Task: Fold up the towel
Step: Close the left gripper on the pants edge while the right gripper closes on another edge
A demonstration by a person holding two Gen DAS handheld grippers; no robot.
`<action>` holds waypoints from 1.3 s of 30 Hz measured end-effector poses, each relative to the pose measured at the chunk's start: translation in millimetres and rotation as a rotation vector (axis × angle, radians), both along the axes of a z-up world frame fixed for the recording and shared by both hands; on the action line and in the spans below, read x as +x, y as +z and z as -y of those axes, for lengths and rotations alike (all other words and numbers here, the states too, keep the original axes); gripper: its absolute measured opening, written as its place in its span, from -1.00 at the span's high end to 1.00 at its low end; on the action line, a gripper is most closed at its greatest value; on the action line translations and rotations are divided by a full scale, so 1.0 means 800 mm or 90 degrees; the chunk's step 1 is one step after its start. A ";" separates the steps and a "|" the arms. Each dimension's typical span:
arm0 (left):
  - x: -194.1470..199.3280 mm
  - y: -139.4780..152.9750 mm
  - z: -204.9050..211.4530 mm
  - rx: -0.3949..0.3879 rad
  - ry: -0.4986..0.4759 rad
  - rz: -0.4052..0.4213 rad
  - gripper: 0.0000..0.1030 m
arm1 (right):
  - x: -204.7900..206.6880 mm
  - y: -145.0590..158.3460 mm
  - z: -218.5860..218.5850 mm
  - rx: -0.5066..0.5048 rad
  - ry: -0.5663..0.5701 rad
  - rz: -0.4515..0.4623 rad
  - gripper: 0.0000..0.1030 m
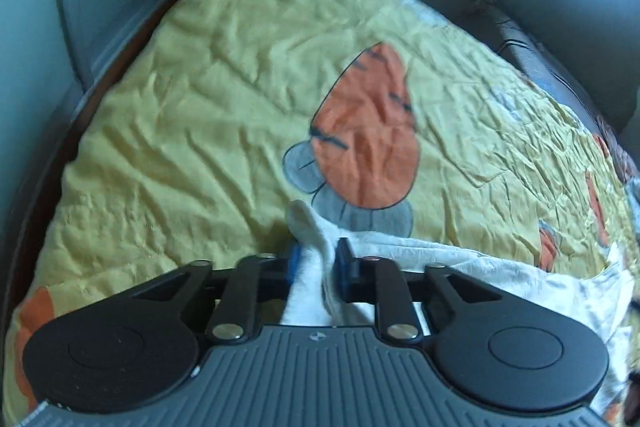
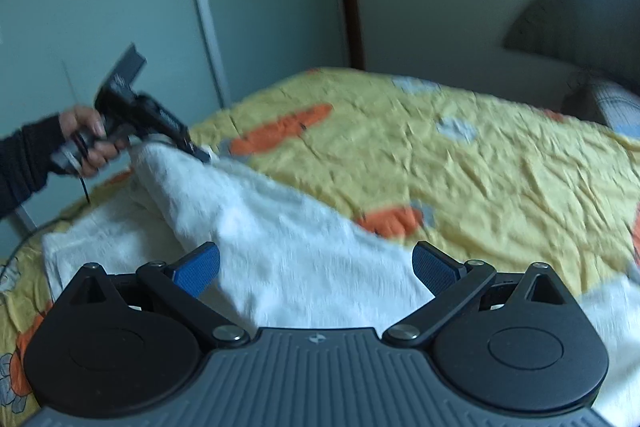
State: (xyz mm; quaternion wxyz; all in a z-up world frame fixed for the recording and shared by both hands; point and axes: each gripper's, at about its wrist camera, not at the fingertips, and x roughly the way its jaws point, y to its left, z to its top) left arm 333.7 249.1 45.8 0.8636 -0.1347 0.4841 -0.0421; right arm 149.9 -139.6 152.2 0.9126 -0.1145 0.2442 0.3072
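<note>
1. We see one white towel [image 2: 280, 227] lying on a bed, over a yellow bedspread [image 2: 460, 163] printed with orange shapes.
2. Our left gripper [image 1: 314, 263] is clamped on a bunched corner of the towel, lifted off the bed; from the right wrist view a person's hand [image 2: 86, 139] holds that tool at the far left.
3. Our right gripper [image 2: 316, 265] has its jaws spread wide with towel lying between them, gripping nothing.
4. We judge the main risk is a lopsided fold: with only one corner held, the loose side may drag or bunch.
5. The pinched corner could slip free, since terry cloth is thick and soft.
6. The right jaws might also catch the wrinkled bedspread along with the towel.
7. Count: one towel, two grippers, one bedspread, one visible hand.
</note>
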 end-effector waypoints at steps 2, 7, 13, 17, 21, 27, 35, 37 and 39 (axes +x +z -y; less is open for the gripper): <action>-0.013 0.017 0.011 0.022 -0.021 0.056 0.75 | 0.012 0.004 0.002 -0.006 0.058 0.018 -1.00; -0.071 0.070 0.035 0.041 -0.101 0.234 0.76 | 0.101 0.006 0.006 -0.035 0.127 -0.126 -1.00; -0.142 0.098 0.045 -0.003 -0.161 0.350 0.77 | 0.186 -0.030 0.011 -0.118 0.122 -0.227 -0.99; -0.174 0.096 0.045 -0.024 -0.174 0.393 0.77 | 0.207 -0.055 0.008 -0.145 0.159 -0.287 -0.98; -0.193 0.092 0.037 -0.051 -0.174 0.414 0.77 | 0.209 -0.072 -0.004 -0.179 0.193 -0.301 -0.63; -0.206 0.081 0.022 -0.072 -0.155 0.408 0.77 | 0.215 -0.068 0.001 -0.160 0.194 -0.344 0.39; -0.209 0.069 0.004 -0.095 -0.117 0.389 0.77 | 0.193 -0.052 -0.001 -0.122 0.199 -0.327 0.87; -0.215 0.070 0.003 -0.096 -0.112 0.390 0.77 | 0.177 -0.040 0.002 -0.116 0.195 -0.304 0.87; -0.222 0.072 0.002 -0.102 -0.108 0.391 0.77 | 0.155 -0.023 0.004 -0.110 0.192 -0.267 0.88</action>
